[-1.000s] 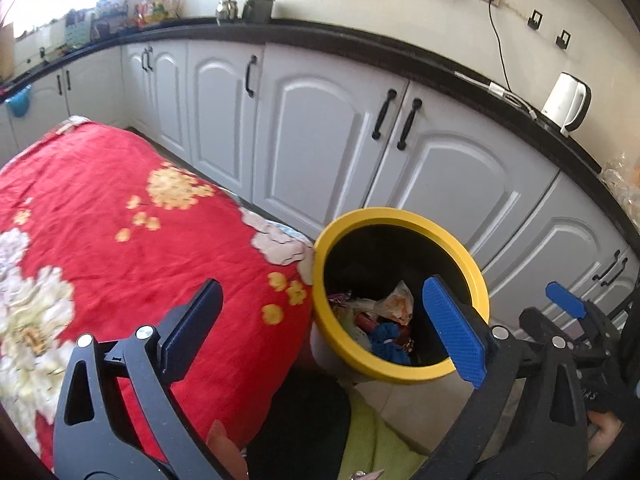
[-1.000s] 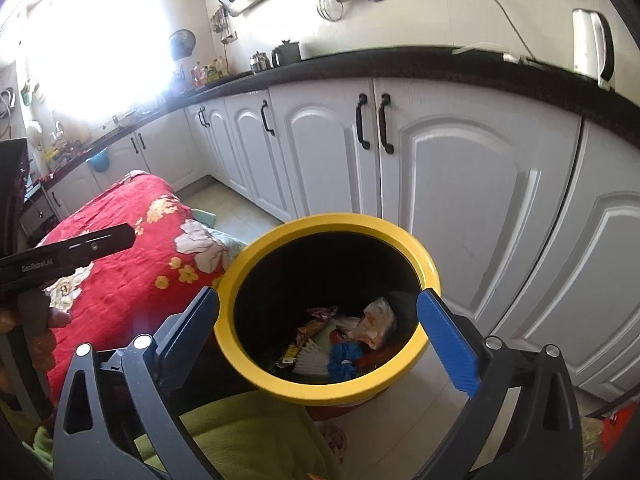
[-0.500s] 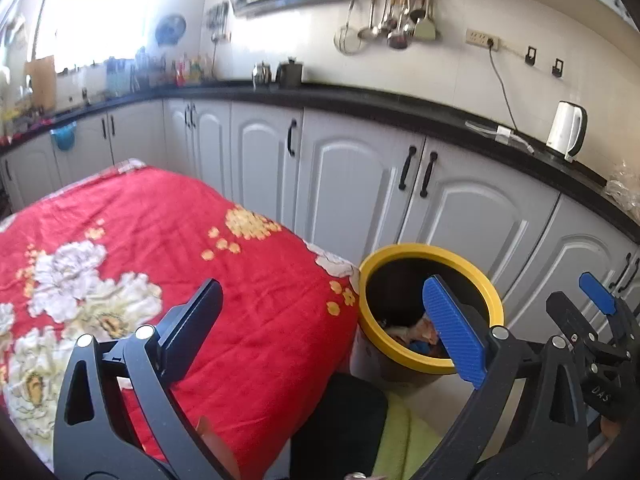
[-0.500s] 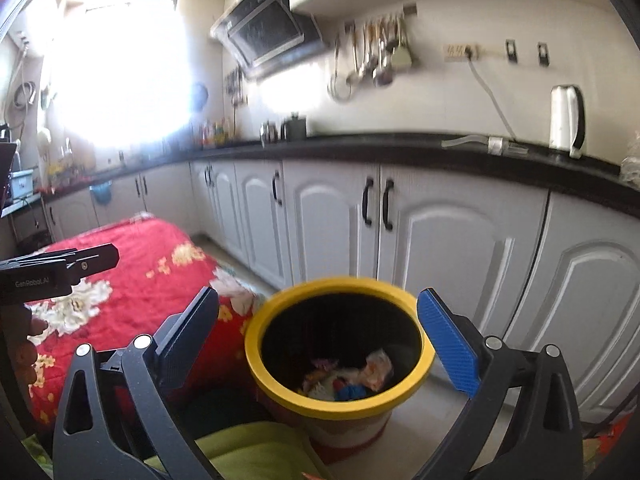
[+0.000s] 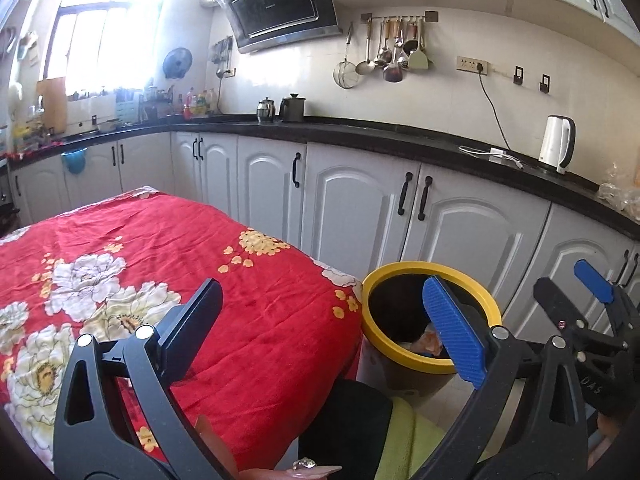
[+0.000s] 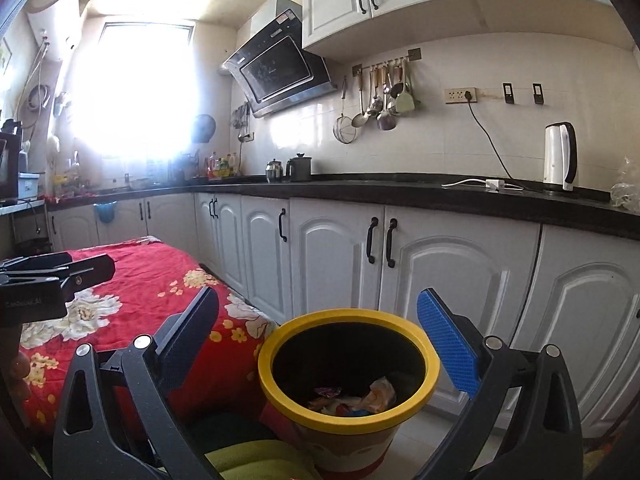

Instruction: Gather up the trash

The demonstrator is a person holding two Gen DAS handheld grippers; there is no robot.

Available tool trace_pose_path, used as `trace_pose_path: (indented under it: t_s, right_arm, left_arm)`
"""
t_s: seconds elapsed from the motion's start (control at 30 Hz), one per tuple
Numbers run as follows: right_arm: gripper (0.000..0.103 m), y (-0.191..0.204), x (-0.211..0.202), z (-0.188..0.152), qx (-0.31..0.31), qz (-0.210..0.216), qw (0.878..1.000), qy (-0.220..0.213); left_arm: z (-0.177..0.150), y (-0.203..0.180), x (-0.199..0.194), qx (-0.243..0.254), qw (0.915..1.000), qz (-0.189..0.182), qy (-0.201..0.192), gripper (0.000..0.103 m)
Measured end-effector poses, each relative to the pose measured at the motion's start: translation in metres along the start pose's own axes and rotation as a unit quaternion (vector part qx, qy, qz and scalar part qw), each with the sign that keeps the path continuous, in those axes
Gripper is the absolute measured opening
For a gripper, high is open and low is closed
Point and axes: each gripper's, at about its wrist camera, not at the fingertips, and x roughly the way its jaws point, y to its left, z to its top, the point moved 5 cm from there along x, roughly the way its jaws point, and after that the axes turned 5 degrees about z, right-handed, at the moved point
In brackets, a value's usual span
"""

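Observation:
A yellow-rimmed trash bin (image 6: pixel 280 336) stands on the floor beside the table, with crumpled wrappers (image 6: pixel 360 398) at its bottom. It also shows in the left wrist view (image 5: pixel 400 272), right of the table. My right gripper (image 6: pixel 316 340) is open and empty, held above and in front of the bin. My left gripper (image 5: pixel 320 324) is open and empty over the table's near right edge. The right gripper shows at the far right of the left wrist view (image 5: pixel 572 292).
A table with a red floral cloth (image 5: pixel 160 264) fills the left. White cabinets (image 6: pixel 448 272) under a black counter (image 6: pixel 400 192) run behind the bin. A white kettle (image 6: pixel 560 158) and its cable sit on the counter. A green garment (image 6: pixel 256 460) lies below.
Both grippers have pulled back and tilted up from the bin. The bin now sits lower and smaller in both views, and more of the kitchen wall shows. Both stay open.

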Motion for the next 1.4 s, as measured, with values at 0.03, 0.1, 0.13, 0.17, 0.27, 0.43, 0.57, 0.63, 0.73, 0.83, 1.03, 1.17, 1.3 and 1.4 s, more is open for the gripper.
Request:
trace_pose_path:
  t_s: [0.03,0.1,0.13,0.17,0.27,0.43,0.57,0.63,0.73,0.83,1.03,1.17,1.3,1.4]
  right_arm:
    - [0.097,0.0004,0.0006,-0.0004,0.0,0.001,1.0,0.001]
    - [0.097,0.002,0.0019,-0.0015,-0.002,0.002,1.0,0.001]
    - [0.097,0.0028,0.0021,-0.0025,-0.002,0.003,1.0,0.002]
    - [0.097,0.003,0.003,-0.0028,-0.001,0.006,1.0,0.004]
    - [0.097,0.0022,0.0049,-0.0044,0.001,0.005,1.0,0.007]
    - [0.097,0.0009,0.0055,-0.0052,0.004,0.004,1.0,0.008]
    - [0.097,0.0007,0.0049,-0.0047,0.003,0.004,1.0,0.007]
    - [0.097,0.0007,0.0054,-0.0055,0.003,0.005,1.0,0.008]
    - [0.097,0.0005,0.0055,-0.0062,0.004,0.005,1.0,0.009]
    - [0.097,-0.0001,0.0056,-0.0062,0.005,0.006,1.0,0.009]
    - [0.097,0.0002,0.0057,-0.0063,0.005,0.005,1.0,0.01]
    - [0.097,0.0001,0.0058,-0.0062,0.004,0.005,1.0,0.01]
    - [0.097,0.0,0.006,-0.0061,0.005,0.005,1.0,0.01]
    - [0.097,-0.0001,0.0059,-0.006,0.005,0.005,1.0,0.01]
  left_arm:
    - [0.0004,-0.0002,-0.0009,0.0,1.0,0.0,-0.003,0.092]
    - [0.001,0.0001,-0.0014,-0.001,1.0,-0.003,-0.006,0.092]
    - [0.0008,0.0003,-0.0013,-0.002,1.0,-0.002,-0.006,0.092]
    - [0.0006,0.0007,-0.0013,-0.001,1.0,-0.004,-0.005,0.092]
    - [0.0009,0.0006,-0.0015,-0.001,1.0,-0.002,-0.006,0.092]
    - [0.0005,0.0009,-0.0015,-0.001,1.0,-0.004,-0.005,0.092]
    - [0.0009,0.0005,-0.0018,-0.002,1.0,-0.003,-0.007,0.092]
    - [0.0002,0.0005,-0.0018,-0.003,1.0,-0.003,-0.007,0.092]
    - [-0.0001,0.0008,-0.0019,-0.002,1.0,-0.003,-0.006,0.092]
    - [-0.0002,0.0008,-0.0023,-0.003,1.0,-0.003,-0.006,0.092]
    - [-0.0008,-0.0005,-0.0027,-0.001,1.0,-0.003,-0.006,0.092]
    - [-0.001,-0.0007,-0.0029,-0.001,1.0,-0.003,-0.006,0.092]
    - [-0.0008,-0.0002,-0.0026,-0.002,1.0,-0.003,-0.006,0.092]
    - [-0.0008,-0.0003,-0.0028,-0.002,1.0,-0.003,-0.006,0.092]
